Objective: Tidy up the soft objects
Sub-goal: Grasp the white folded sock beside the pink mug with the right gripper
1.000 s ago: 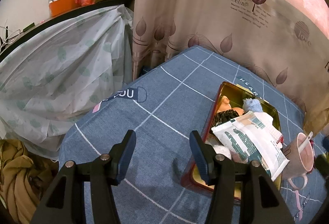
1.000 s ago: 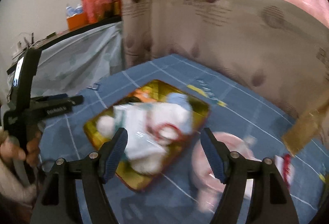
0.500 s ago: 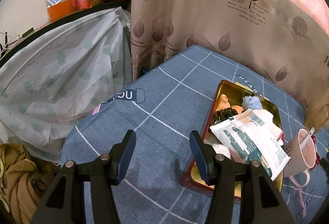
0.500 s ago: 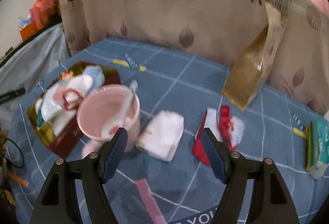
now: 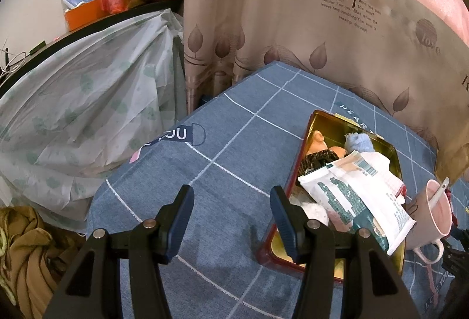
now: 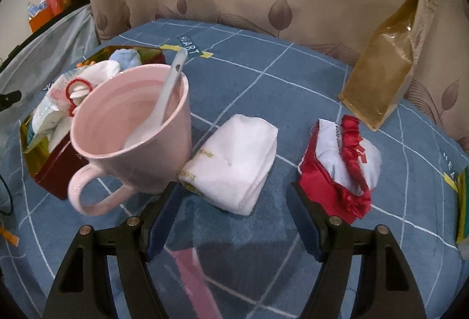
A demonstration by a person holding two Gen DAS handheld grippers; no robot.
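A gold tin tray with red sides (image 5: 322,119) (image 6: 47,163) holds soft things: a light blue sock (image 5: 359,142), a white and green packet (image 5: 357,199) and a dark fabric piece (image 5: 318,158). A folded white towel (image 6: 234,163) lies on the blue cloth just ahead of my right gripper (image 6: 234,216), which is open and empty. A red and white cloth bundle (image 6: 340,163) lies to the towel's right. My left gripper (image 5: 231,216) is open and empty over bare cloth, left of the tray.
A pink mug with a spoon (image 6: 132,131) stands between tray and towel. A tan pouch (image 6: 384,70) leans on the curtain at the back right. A green pack (image 6: 463,207) sits at the right edge. A plastic-covered heap (image 5: 73,119) is off the table's left.
My right gripper swung right from the tray to the mug, then closed in low on the white towel. My left gripper stayed almost still.
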